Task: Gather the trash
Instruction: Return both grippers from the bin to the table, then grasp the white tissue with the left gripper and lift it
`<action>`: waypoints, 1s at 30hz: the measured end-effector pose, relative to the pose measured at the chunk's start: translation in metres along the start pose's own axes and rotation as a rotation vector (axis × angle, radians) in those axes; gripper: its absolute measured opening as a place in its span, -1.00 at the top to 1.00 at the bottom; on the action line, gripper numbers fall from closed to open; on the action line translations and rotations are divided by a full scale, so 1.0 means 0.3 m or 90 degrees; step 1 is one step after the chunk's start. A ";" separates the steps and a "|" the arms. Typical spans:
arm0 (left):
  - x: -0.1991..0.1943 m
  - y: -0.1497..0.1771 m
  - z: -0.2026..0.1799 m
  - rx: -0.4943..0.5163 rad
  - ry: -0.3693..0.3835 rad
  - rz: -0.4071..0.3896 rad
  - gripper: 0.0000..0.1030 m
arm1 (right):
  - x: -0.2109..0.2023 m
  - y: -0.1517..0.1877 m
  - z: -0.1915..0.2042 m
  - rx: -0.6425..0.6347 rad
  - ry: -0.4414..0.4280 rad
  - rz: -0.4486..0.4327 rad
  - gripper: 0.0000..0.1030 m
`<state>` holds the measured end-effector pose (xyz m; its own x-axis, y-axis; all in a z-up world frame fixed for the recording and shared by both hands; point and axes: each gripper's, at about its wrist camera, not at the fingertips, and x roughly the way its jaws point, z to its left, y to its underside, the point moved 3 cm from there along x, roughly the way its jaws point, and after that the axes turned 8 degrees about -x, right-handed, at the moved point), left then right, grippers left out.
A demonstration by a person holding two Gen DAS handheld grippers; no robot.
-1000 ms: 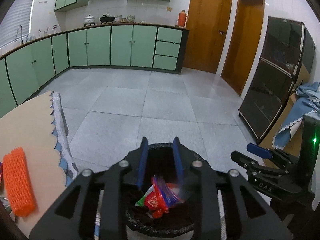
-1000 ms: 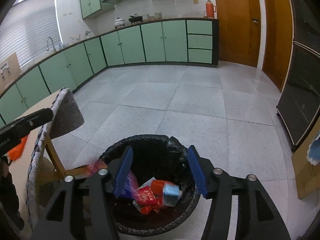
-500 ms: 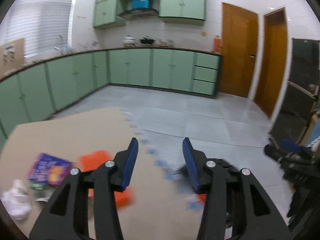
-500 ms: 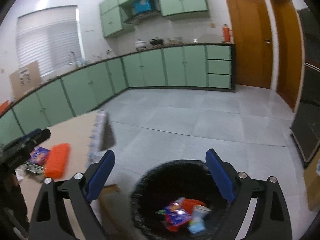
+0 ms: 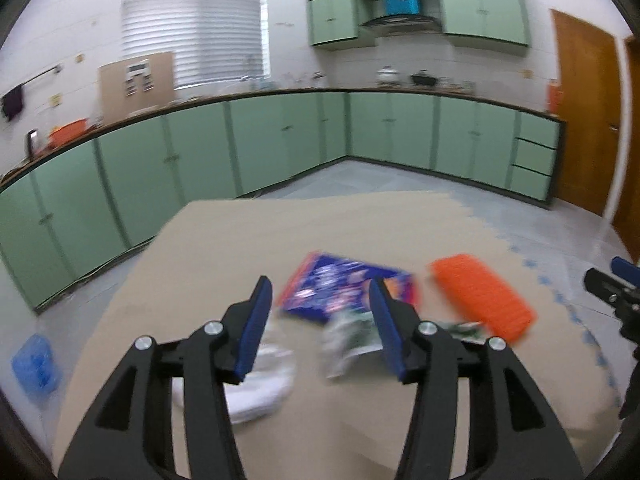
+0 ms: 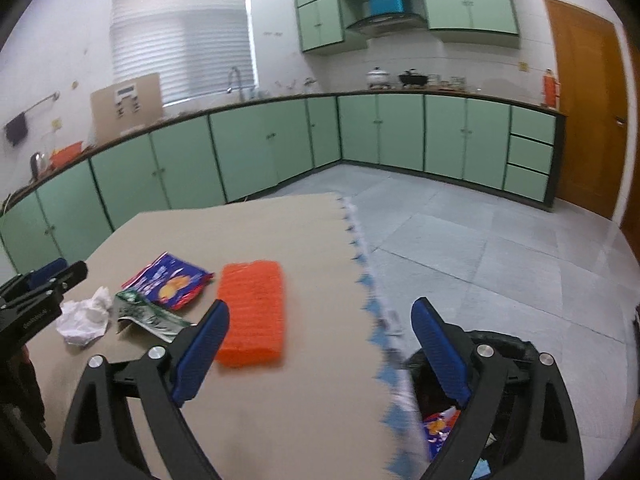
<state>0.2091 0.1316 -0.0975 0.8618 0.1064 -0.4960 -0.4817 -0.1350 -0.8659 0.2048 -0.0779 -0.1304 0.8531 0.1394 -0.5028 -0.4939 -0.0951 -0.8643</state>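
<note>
The left gripper (image 5: 320, 324) is opening over the table (image 6: 280, 400) with nothing in it, above a blue wrapper (image 5: 348, 292) and white tissue (image 6: 86, 316). The right gripper (image 6: 320, 344) is wide open and empty beside the orange net (image 6: 252, 312) (the black bin (image 6: 512, 344) sits just past the table edge).

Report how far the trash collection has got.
Done: wrappers already lie in the black bin. In hand: nothing; the right gripper is open and empty, the left gripper is opening, empty. Left on the table: orange mesh, blue snack bag, green wrapper, crumpled tissue.
</note>
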 end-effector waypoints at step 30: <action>0.134 0.112 0.289 -0.111 -0.018 0.160 0.89 | 0.069 0.007 0.145 -0.072 -0.013 0.034 -0.74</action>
<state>0.2137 0.2167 -0.1523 0.7129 0.0745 -0.6973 -0.6428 -0.3279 -0.6923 0.2140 -0.0323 -0.1433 0.8221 0.1517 -0.5488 -0.5148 -0.2136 -0.8303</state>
